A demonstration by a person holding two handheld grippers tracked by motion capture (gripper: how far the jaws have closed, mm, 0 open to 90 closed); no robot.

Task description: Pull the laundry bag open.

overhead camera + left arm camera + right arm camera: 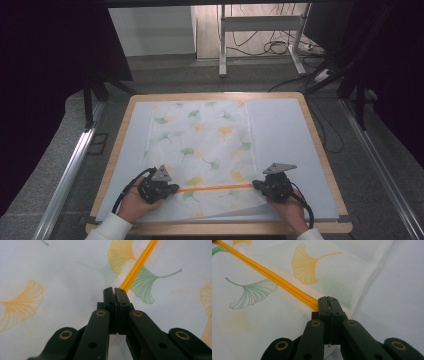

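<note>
A white mesh cloth (200, 145) printed with green and yellow ginkgo leaves lies flat on the table. A thin orange band (215, 188) stretches straight across the cloth's near part, between my two grippers. My left gripper (175, 189) is shut on the band's left end. In the left gripper view the jaws (114, 290) meet, and the band (138, 263) runs away from their tip. My right gripper (255, 185) is shut on the other end. In the right gripper view the band (274, 280) ends at the closed tip (327, 299), beside the cloth's hemmed edge (364, 277).
The cloth rests on a white mat (285, 135) that covers a wooden table (320, 145). The cloth's near right corner (240, 212) is folded over. Beyond the table stand a desk frame (222, 45) and floor cables (280, 47); metal rails (70, 165) flank it.
</note>
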